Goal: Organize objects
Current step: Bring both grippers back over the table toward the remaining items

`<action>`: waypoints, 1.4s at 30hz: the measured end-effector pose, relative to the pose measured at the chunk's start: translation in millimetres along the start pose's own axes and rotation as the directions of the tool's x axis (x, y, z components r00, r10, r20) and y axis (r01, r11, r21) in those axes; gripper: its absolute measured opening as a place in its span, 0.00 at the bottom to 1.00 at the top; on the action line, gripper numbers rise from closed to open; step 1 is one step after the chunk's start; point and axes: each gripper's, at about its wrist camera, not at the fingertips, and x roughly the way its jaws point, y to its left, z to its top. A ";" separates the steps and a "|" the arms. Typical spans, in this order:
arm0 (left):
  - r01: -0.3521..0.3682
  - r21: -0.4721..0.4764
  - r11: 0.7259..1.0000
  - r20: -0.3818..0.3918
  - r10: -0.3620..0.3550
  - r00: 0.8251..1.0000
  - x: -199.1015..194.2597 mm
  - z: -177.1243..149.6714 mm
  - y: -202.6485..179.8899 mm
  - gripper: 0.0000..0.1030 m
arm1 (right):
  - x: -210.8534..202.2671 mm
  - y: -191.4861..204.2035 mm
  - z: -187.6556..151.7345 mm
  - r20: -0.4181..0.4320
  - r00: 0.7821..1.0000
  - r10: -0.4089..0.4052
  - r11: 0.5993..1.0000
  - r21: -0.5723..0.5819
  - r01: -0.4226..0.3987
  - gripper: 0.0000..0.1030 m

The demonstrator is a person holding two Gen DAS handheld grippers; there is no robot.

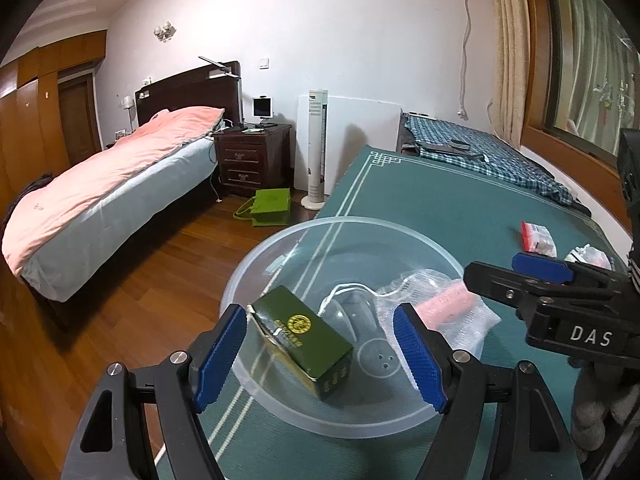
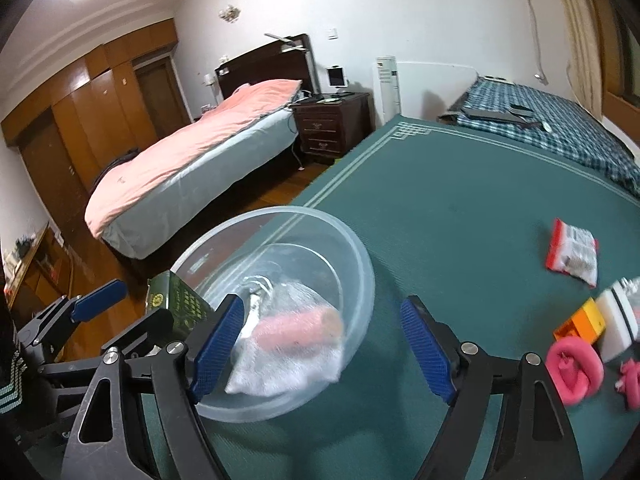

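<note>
Green box dropped into the clear bowl, more items waiting on the counter

The green box (image 1: 306, 340) lies tilted in the clear bowl (image 1: 280, 240) beside a bubble-wrapped pink item (image 1: 448, 304); the left tongs (image 1: 320, 364) hang wide and empty over it, so lift straight up to avoid nudging the rim. The right tongs (image 2: 324, 348), also wide and empty, should swing toward the pink roll (image 2: 572, 372) and red packet (image 2: 572, 254)

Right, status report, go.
Left gripper open over clear bowl. Right gripper open, empty. Green box and bubble-wrapped pink item inside bowl. Nothing blocking.
</note>
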 end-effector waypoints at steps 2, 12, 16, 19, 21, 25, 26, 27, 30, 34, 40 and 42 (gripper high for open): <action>0.005 0.006 1.000 -0.003 -0.005 1.000 -2.0 -1.2 -3.1 0.77 | -5.2 -6.4 -4.4 0.003 1.000 -0.011 1.000 0.016 0.011 0.80; 0.032 0.027 0.999 -0.006 -0.031 0.999 -9.8 -0.5 -19.8 0.78 | -27.4 -46.1 -31.1 -0.013 0.997 -0.079 0.992 0.102 0.080 0.80; 0.045 0.036 0.998 -0.003 -0.045 0.999 -13.8 -0.7 -32.5 0.82 | -37.9 -61.8 -45.8 -0.024 0.993 -0.116 0.984 0.135 0.118 0.79; 0.058 0.048 0.997 -0.006 -0.057 0.998 -15.1 -0.3 -42.9 0.82 | -47.6 -78.1 -55.6 -0.025 0.989 -0.144 0.974 0.170 0.146 0.80; 0.069 0.061 0.996 -0.008 -0.068 0.998 -15.9 0.4 -52.5 0.83 | -54.6 -87.8 -62.1 -0.025 0.986 -0.162 0.968 0.188 0.164 0.80; 0.091 0.084 0.992 -0.011 -0.091 0.996 -18.1 1.0 -72.0 0.90 | -71.6 -114.1 -72.4 -0.023 0.975 -0.219 0.950 0.225 0.218 0.80; 0.098 0.092 0.991 -0.010 -0.098 0.995 -18.6 1.3 -78.4 0.90 | -75.9 -120.6 -74.4 -0.022 0.973 -0.232 0.944 0.234 0.230 0.80; 0.104 0.097 0.990 -0.011 -0.103 0.995 -18.6 1.4 -83.2 0.91 | -80.4 -127.9 -76.8 -0.022 0.969 -0.245 0.939 0.245 0.242 0.79; 0.125 0.118 0.985 -0.018 -0.124 0.992 -18.1 1.7 -102.0 0.91 | -96.6 -152.5 -84.6 -0.021 0.958 -0.286 0.916 0.286 0.280 0.80; 0.153 0.153 0.976 -0.031 -0.150 0.988 -16.3 1.6 -128.1 0.92 | -120.1 -184.4 -94.7 -0.015 0.937 -0.349 0.882 0.332 0.334 0.79; 0.195 0.193 0.962 -0.050 -0.189 0.981 -13.3 0.5 -165.2 0.92 | -151.0 -225.9 -106.6 0.000 0.899 -0.437 0.828 0.390 0.403 0.80; 0.213 0.201 0.956 -0.062 -0.204 0.977 -9.6 -0.3 -179.0 0.92 | -160.9 -238.8 -110.2 0.003 0.886 -0.464 0.810 0.406 0.423 0.80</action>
